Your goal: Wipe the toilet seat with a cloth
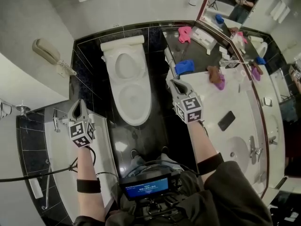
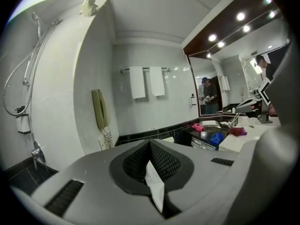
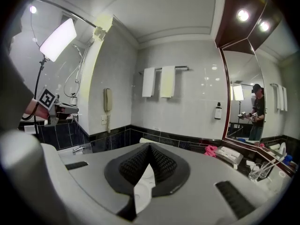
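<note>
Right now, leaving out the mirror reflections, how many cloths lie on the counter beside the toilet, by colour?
Pink crumpled cloth: 1
Blue crumpled cloth: 1
Brown crumpled cloth: 1
Purple crumpled cloth: 1
Total: 4

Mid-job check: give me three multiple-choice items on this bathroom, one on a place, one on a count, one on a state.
1. Where is the blue cloth?
A. on the toilet seat
B. on the dark counter beside the toilet
C. in the sink

2. How many towels hang on the wall rail?
A. one
B. two
C. four

3. The right gripper is:
A. shut, empty
B. shut on a cloth
C. wide open

Answers:
1 B, it lies at the dark counter's edge.
2 B, two white towels hang side by side.
3 A, its jaws meet with nothing between them.
</note>
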The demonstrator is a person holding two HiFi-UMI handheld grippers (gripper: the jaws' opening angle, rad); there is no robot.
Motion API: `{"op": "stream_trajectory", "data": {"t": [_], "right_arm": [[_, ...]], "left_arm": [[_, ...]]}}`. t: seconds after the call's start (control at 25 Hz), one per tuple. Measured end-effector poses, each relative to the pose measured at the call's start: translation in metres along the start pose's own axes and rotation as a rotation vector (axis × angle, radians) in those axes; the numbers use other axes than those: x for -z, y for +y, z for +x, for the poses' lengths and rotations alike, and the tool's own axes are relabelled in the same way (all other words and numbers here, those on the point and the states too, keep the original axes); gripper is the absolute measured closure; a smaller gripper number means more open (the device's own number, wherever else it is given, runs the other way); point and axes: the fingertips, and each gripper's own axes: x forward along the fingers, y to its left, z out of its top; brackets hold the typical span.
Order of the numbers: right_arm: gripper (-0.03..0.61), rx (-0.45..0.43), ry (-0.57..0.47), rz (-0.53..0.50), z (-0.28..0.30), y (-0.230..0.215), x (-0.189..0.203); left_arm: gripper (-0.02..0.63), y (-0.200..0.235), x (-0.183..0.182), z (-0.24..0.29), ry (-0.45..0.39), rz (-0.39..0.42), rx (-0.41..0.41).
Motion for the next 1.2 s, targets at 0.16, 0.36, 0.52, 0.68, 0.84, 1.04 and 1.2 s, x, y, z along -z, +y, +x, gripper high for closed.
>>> {"op": "stream_trajectory", "data": {"t": [0.16, 0.36, 0.52, 0.68, 0.84, 1.04, 1.2], "right_arm": [[0.561, -0.002, 0.035, 0.02, -0.005, 0.003, 0.024], [0.561, -0.011, 0.049, 0.026, -0.005, 0.008, 0.03], [0.561, -0.014, 0.053, 0.024, -0.006, 0.009, 0.032], [0.561, -0.023, 0.059, 0.026, -0.008, 0.014, 0.029], [0.561, -0.013, 0.064, 0.018, -0.006, 0.017, 0.034], [0.56, -0.007, 0.078, 0.022, -0.006, 0.027, 0.031], [0.56, 0.031, 0.087, 0.013, -0.003, 0.025, 0.036]], "left_arm": [[0.614, -0.006, 0.011, -0.006, 0.015, 0.014, 0.028], [0.614, -0.006, 0.016, -0.006, 0.023, 0.009, 0.038], [0.614, -0.011, 0.016, -0.006, 0.026, 0.019, 0.055], [0.614, -0.017, 0.015, -0.007, 0.026, 0.034, 0.077], [0.614, -0.015, 0.014, -0.007, 0.024, 0.038, 0.091], [0.614, -0.014, 0.012, -0.003, 0.017, 0.046, 0.119], [0.614, -0.016, 0.008, 0.004, 0.01, 0.054, 0.156]]}}
